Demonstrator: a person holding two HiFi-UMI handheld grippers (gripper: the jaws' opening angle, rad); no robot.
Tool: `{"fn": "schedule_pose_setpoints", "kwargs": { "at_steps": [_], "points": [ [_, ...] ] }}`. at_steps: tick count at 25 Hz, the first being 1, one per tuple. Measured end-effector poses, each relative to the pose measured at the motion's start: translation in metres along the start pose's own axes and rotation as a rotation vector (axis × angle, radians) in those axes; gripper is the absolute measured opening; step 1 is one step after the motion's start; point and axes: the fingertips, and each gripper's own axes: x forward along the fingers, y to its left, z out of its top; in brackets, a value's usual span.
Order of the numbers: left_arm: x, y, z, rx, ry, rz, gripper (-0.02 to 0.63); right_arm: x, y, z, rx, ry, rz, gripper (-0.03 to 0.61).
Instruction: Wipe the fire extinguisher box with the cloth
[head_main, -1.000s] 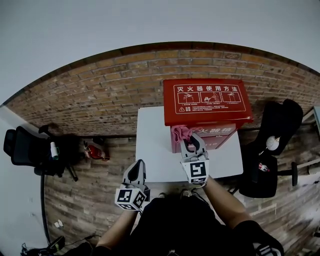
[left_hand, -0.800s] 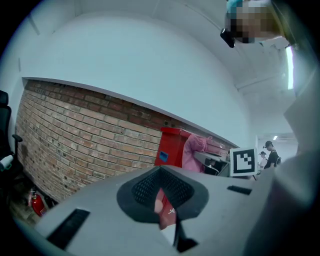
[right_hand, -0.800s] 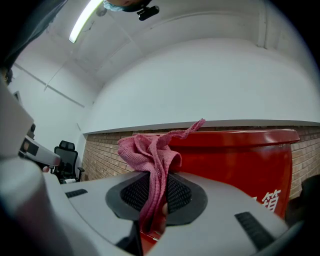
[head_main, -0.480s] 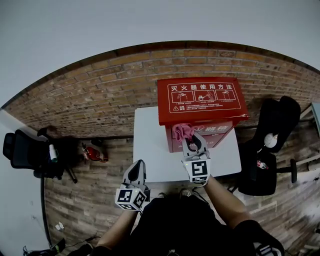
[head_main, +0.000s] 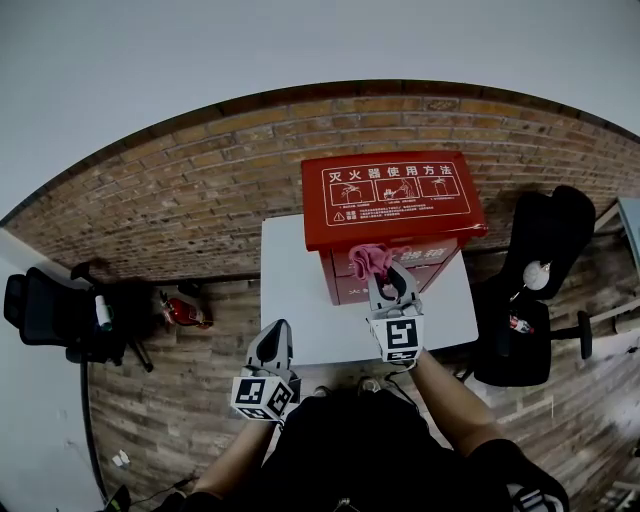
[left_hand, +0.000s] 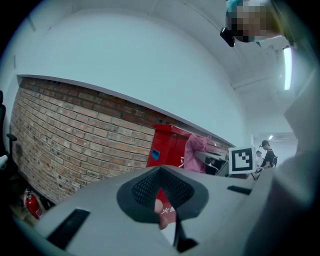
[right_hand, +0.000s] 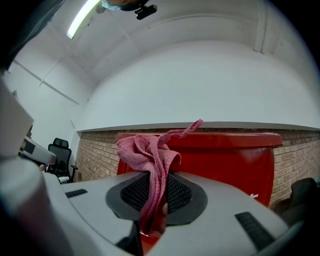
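The red fire extinguisher box stands on a white table, its lid printed with white instructions. My right gripper is shut on a pink cloth, and the cloth lies against the box's front just under the lid's edge. In the right gripper view the cloth bunches up out of the jaws in front of the red box. My left gripper hangs low near the table's front edge, shut and empty. The left gripper view shows the box and the cloth off to the right.
A brick wall runs behind the table. A black office chair and a small red extinguisher stand at the left. Another black chair stands at the right of the table.
The right gripper has carried the cloth a little to the right along the box's front, under the lid's edge. The view has shifted slightly. The left gripper has stayed in place.
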Motion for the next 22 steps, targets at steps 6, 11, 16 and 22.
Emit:
{"fn": "schedule_pose_setpoints", "kwargs": {
  "at_steps": [6,11,16,22],
  "points": [
    [0.004,-0.003,-0.001,-0.004,0.0,-0.005,0.034,-0.005,-0.014,-0.002,-0.003,0.006,-0.023,0.08],
    [0.006,-0.012,-0.006,-0.007,0.006,-0.02,0.034,-0.009,-0.023,-0.005,-0.007,0.011,-0.039,0.08],
    [0.008,-0.019,-0.011,-0.005,0.017,-0.032,0.034,-0.012,-0.03,-0.004,-0.009,0.011,-0.048,0.08],
    [0.01,-0.025,-0.015,-0.002,0.02,-0.041,0.034,-0.016,-0.039,-0.008,-0.014,0.012,-0.057,0.08]
  ]
}}
